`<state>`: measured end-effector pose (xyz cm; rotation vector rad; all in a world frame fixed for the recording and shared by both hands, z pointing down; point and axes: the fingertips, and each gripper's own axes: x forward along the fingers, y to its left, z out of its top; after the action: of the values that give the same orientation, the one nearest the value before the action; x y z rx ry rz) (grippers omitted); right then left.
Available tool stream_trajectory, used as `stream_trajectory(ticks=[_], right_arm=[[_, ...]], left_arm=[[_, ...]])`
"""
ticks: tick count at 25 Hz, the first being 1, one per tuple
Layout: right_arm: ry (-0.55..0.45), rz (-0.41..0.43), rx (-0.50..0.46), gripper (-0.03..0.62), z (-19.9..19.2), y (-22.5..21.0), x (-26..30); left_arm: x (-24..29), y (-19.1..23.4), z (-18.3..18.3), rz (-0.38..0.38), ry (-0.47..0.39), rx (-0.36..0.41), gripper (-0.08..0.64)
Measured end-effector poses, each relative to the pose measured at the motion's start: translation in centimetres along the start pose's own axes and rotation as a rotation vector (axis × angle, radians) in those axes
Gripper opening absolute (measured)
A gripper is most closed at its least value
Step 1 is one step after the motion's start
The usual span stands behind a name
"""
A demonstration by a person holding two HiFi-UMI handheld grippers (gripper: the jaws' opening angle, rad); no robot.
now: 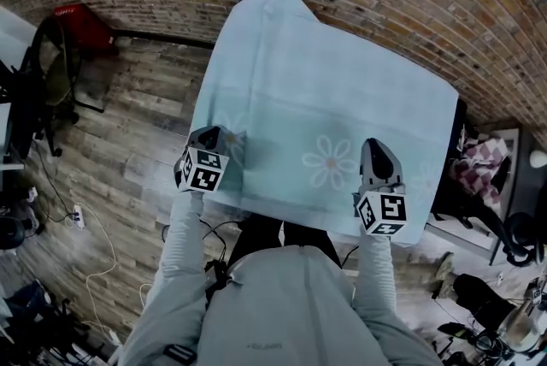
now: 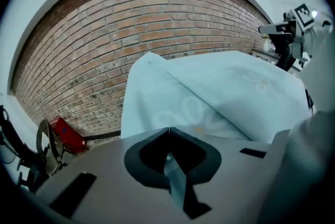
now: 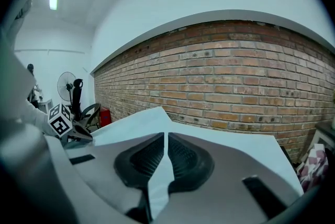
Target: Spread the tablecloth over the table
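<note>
The table (image 1: 450,176) is nearly all hidden: only a dark strip shows at the right, beside the cloth's edge. Directly on it lies the pale blue tablecloth (image 1: 333,91) w/ white flower print (flowers sit toward the near edge). It covers the top from the brick-wall side to the near side. Its far-left corner pokes out to a point, w/ a ridge running back from it. Below is the wood-plank floor (image 1: 137,133). On it, at left: a red box (image 1: 81,24) by the wall, a dark chair (image 1: 47,78), and a white cable (image 1: 98,244).

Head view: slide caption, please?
Left gripper and right gripper clamp the near edge of the pale blue flowered tablecloth.
</note>
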<state>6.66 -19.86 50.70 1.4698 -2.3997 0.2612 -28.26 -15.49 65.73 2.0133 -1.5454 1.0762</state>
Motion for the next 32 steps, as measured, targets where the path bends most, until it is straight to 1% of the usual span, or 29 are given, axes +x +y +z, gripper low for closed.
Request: stream_trajectory(ticks=[2, 5, 9, 12, 16, 18, 19, 21, 22, 23, 24, 25, 26, 28, 32], right_arm=[[0.002, 0.008, -0.005, 0.025, 0.1, 0.3, 0.1], [0.004, 0.023, -0.015, 0.025, 0.2, 0.7, 0.4], [0.009, 0.034, -0.021, 0.025, 0.2, 0.9, 0.8], [0.015, 0.048, -0.030, 0.025, 0.3, 1.5, 1.4], [0.020, 0.063, -0.031, 0.025, 0.5, 2.2, 2.3], [0.018, 0.070, -0.031, 0.025, 0.7, 2.6, 2.6], [0.017, 0.074, -0.033, 0.025, 0.8, 2.8, 2.8], [0.016, 0.082, -0.037, 0.025, 1.0, 3.0, 3.1], [0.016, 0.087, -0.038, 0.025, 1.0, 3.1, 3.3], [0.018, 0.093, -0.038, 0.025, 0.9, 3.2, 3.4], [0.022, 0.099, -0.039, 0.025, 0.7, 3.2, 3.6], [0.027, 0.103, -0.040, 0.025, 0.6, 3.3, 3.7], [0.032, 0.106, -0.039, 0.025, 0.4, 3.4, 3.9], [0.038, 0.112, -0.031, 0.025, 0.1, 3.8, 4.3], [0.042, 0.119, -0.019, 0.025, 0.0, 4.3, 5.3]], left_arm=[[-0.1, 0.2, -0.1, 0.012, 0.006, -0.001, 0.025], [-0.4, 1.6, -0.8, 0.037, 0.032, -0.005, 0.023], [-1.0, 4.8, -1.9, 0.081, 0.061, -0.023, 0.022], [-1.7, 7.6, -2.2, 0.116, 0.063, -0.033, 0.022], [-2.0, 10.0, -1.6, 0.145, 0.061, -0.002, 0.021], [-2.2, 11.4, -1.4, 0.164, 0.055, -0.038, 0.021], [-2.4, 12.5, -1.4, 0.187, 0.051, -0.062, 0.021], [-3.3, 15.9, -1.9, 0.287, 0.048, -0.118, 0.021], [-4.0, 18.0, -2.4, 0.335, 0.040, -0.175, 0.021], [-4.9, 20.2, -2.9, 0.364, 0.023, -0.249, 0.021], [-5.8, 22.1, -3.3, 0.382, 0.006, -0.317, 0.021], [-6.6, 23.5, -3.6, 0.394, -0.004, -0.357, 0.021], [-7.1, 24.3, -3.8, 0.402, -0.005, -0.369, 0.021], [-7.3, 24.5, -3.9, 0.396, 0.002, -0.353, 0.021], [-5.2, 22.3, -3.2, 0.341, 0.009, -0.321, 0.021]])
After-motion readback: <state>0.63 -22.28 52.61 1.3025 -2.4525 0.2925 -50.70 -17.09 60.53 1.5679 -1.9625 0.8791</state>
